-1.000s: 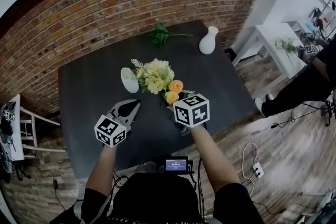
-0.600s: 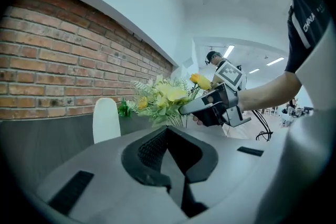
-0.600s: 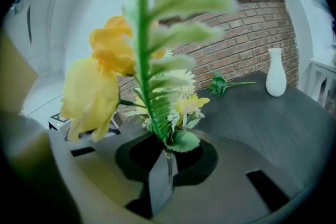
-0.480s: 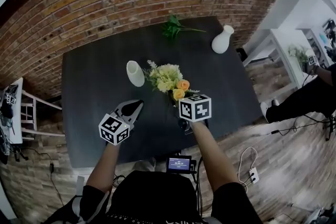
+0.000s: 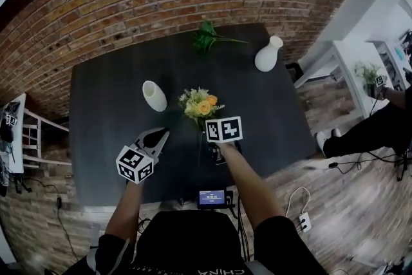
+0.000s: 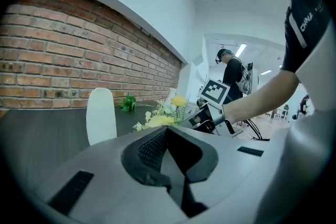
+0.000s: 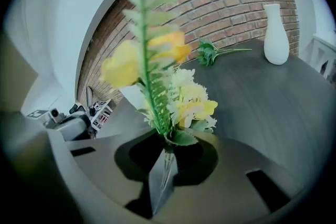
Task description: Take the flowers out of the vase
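Right claw (image 7: pixel 166 157) is nearly closed, pinching the flowers (image 7: pixel 189 102) by their stems; left claw (image 6: pixel 167 129) is fully closed, empty.

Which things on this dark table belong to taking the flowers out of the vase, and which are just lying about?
Job in hand: yellow and orange flower bunch, stems clamped in the right gripper; short white cylindrical vase, probably the one emptied.
Lying about: green leafy sprig; tall white narrow-necked vase; shut, empty left gripper.
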`<state>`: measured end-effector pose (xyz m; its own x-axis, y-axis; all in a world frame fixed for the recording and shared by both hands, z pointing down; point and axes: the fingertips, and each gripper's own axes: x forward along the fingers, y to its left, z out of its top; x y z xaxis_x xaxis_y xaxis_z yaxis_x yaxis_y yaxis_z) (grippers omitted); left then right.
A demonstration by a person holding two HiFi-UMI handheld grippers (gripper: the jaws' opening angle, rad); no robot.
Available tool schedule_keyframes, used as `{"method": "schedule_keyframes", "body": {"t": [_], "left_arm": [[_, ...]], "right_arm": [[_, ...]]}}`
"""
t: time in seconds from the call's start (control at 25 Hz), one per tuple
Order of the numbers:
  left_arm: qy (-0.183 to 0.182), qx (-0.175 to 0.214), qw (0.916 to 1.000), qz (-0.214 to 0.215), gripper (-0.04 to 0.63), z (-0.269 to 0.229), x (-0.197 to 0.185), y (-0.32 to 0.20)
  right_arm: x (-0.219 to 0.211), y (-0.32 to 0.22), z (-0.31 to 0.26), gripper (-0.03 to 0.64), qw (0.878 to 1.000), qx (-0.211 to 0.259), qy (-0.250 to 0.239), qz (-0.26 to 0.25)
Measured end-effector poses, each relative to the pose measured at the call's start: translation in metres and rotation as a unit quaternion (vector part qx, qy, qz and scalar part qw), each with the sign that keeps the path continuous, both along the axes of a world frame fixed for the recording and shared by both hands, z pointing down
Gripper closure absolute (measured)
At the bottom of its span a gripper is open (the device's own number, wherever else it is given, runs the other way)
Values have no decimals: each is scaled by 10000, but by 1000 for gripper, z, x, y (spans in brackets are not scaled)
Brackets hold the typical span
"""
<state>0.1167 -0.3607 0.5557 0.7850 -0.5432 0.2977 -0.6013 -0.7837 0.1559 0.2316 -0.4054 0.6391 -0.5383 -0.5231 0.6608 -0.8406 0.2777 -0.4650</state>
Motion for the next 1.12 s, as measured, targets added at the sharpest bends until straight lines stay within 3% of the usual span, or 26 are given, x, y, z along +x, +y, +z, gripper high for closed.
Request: {"method": "schedule_keyframes", "body": {"t": [0.56,1.12], "left_arm": [[23,-62,9999,-146,594,3,-2,-18],[51,-37,9999,-110,594,-1,-6,-20]], "right_arm": [[-1,-14,21,566,9999,-162,21,11],[-8,-13,8,568,9996,186,29,-208]]}}
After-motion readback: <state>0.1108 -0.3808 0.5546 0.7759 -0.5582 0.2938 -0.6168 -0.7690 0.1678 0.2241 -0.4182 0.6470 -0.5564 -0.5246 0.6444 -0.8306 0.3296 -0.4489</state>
